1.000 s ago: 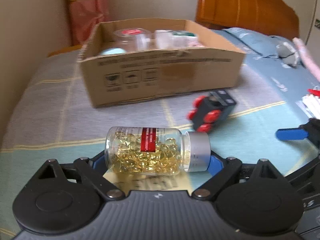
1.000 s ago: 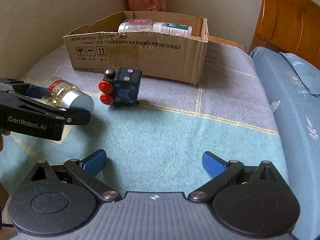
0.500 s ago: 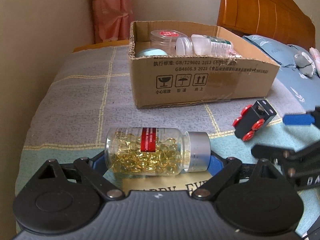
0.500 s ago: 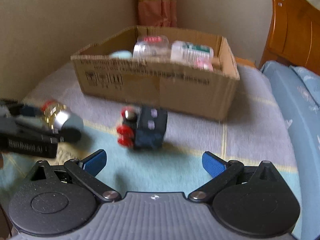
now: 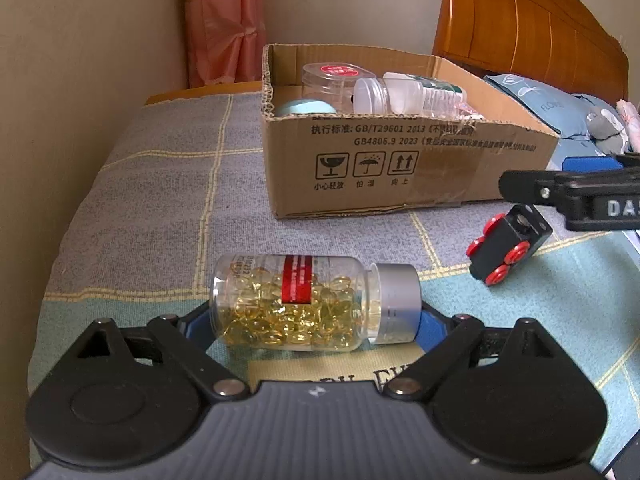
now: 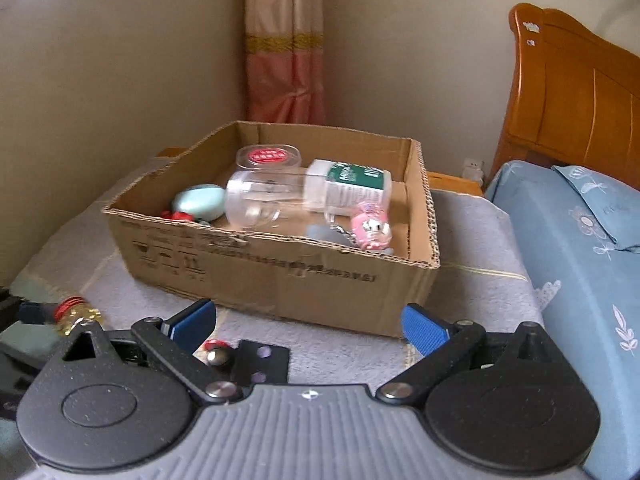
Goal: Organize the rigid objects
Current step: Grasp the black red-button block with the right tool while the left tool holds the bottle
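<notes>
- My left gripper point(image 5: 316, 320) is clamped on the capsule bottle point(image 5: 296, 300), which lies crosswise between the blue pads, held above the blanket point(image 5: 160, 200) and short of the cardboard box point(image 5: 400, 168).
- The bottle looks like hard, smooth, clear plastic, part full of loose gel capsules, so I judge it light but slippery, with weight that shifts when tipped. The pads press base and silver cap end to end; a grip across the body would be surer.
- My right gripper point(image 6: 308, 326) is spread wide and empty, hovering over the toy train car point(image 6: 256, 360), a stiff block with red wheels; its flat sides are the place to take hold.
- From the right wrist, most of the car is hidden under the gripper body, and the view is blurred, so it is probably not touched yet.
</notes>
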A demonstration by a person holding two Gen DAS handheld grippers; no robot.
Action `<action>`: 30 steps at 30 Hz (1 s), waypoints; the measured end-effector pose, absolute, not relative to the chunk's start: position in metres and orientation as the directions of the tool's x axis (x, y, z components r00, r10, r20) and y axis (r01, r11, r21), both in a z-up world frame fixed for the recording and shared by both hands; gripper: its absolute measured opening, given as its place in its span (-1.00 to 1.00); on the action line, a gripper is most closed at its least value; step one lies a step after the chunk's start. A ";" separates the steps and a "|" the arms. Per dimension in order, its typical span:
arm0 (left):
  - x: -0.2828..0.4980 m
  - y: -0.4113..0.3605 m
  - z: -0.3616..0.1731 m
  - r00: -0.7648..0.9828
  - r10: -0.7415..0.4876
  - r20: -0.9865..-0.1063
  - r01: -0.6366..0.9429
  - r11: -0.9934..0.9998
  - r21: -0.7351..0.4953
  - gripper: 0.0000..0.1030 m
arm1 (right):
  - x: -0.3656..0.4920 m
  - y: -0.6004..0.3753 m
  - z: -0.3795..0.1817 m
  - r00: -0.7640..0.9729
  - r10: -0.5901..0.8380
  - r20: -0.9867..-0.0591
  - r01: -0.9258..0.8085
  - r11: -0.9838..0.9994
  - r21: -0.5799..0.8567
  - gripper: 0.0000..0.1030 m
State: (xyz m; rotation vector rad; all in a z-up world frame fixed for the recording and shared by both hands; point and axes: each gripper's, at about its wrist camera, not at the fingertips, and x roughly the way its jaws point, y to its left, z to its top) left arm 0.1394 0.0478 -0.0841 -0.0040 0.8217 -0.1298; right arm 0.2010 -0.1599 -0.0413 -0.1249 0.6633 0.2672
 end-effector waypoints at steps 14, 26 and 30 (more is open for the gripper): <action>0.136 0.047 -0.084 0.672 -0.120 -0.731 0.120 0.991 -0.052 0.81 | 0.143 -0.182 -0.053 0.683 0.280 -0.675 -0.365 0.931 0.016 0.99; 0.135 0.046 -0.084 0.674 -0.115 -0.730 0.120 0.992 -0.045 0.81 | 0.140 -0.154 -0.081 0.640 0.288 -0.712 -0.414 0.910 -0.003 0.57; 0.135 0.045 -0.084 0.674 -0.114 -0.730 0.119 0.992 -0.045 0.81 | 0.143 -0.150 -0.081 0.651 0.280 -0.705 -0.410 0.912 -0.017 0.44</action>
